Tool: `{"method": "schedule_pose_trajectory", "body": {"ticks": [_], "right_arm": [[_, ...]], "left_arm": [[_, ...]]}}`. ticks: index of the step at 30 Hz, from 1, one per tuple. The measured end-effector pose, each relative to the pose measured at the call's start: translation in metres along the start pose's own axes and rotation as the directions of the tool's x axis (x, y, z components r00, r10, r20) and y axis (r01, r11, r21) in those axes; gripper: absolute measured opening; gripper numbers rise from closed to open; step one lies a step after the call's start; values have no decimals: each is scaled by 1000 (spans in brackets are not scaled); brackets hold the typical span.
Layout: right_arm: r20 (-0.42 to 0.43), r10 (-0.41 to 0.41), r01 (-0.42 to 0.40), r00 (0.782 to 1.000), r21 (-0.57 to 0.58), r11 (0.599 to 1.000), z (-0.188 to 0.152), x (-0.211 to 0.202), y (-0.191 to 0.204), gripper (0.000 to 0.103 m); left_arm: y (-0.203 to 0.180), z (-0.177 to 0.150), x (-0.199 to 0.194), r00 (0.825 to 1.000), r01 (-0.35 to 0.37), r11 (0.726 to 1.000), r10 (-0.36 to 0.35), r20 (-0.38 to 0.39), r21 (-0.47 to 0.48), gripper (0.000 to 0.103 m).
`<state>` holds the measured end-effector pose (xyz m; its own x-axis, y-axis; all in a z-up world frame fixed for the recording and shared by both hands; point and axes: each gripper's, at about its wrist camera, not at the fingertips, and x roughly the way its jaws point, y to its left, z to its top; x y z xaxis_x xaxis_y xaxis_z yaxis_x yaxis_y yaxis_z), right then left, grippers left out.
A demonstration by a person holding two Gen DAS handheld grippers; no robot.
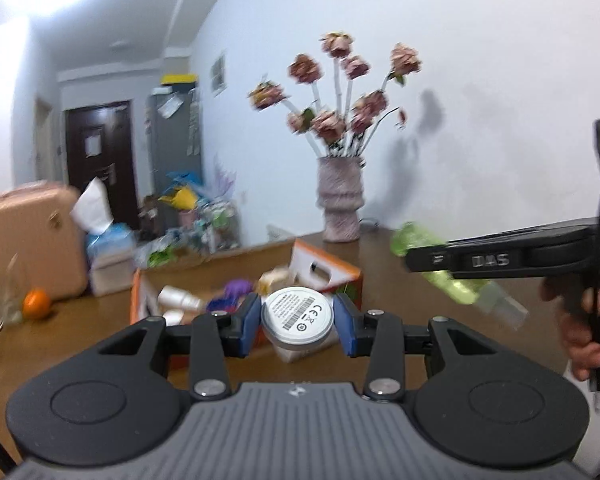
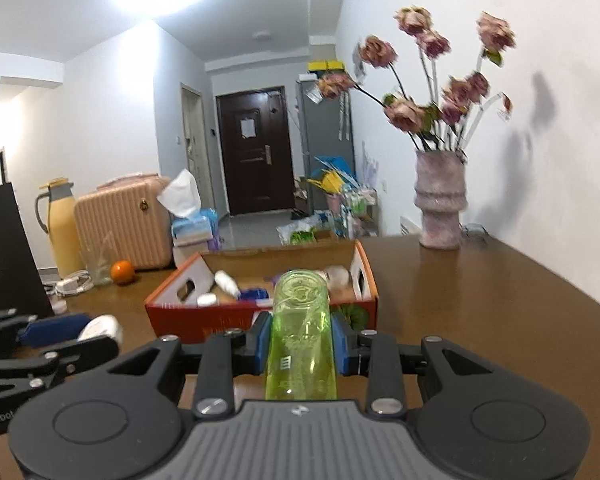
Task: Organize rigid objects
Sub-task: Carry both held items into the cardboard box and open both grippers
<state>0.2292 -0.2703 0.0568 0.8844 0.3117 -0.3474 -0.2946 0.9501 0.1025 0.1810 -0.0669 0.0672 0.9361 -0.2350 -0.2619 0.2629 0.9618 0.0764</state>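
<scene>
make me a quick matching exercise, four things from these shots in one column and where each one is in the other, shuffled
Things:
1. green bottle
2. white round device
3. orange fruit
4. vase of flowers

Places:
a. on the table by the wall
b. clamped in the right gripper
c. on the table near the pink suitcase
d. clamped in the left gripper

Pairs: 1-b, 2-d, 3-c, 4-a

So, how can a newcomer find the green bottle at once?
Look at the brown table with the orange cardboard box. In front of the box, the right gripper clamps the green bottle. It is the only see-through, lime-coloured thing; the left gripper's item is a white disc.
</scene>
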Motion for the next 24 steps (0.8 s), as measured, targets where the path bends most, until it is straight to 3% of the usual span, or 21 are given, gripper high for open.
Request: {"method": "schedule_pose_trajectory", "body": {"ticks": [9, 17, 19, 24], "right_arm": [[-65, 75, -70, 995, 64, 995, 71, 114, -31, 30], [-201, 102, -74, 974, 143, 987, 96, 239, -55, 30], [-240, 83, -53, 967, 127, 990, 92, 266, -55, 30], [-334, -62, 45, 940, -59, 997, 73, 319, -40, 30]], "left_arm": [[35, 34, 133, 991, 66, 997, -70, -118, -32, 40], [62, 31, 233, 971, 108, 989, -126, -204, -99, 40], [66, 21, 253, 962, 112, 987, -136, -235, -115, 40], [69, -1, 287, 937, 148, 982, -178, -301, -120, 40]]}}
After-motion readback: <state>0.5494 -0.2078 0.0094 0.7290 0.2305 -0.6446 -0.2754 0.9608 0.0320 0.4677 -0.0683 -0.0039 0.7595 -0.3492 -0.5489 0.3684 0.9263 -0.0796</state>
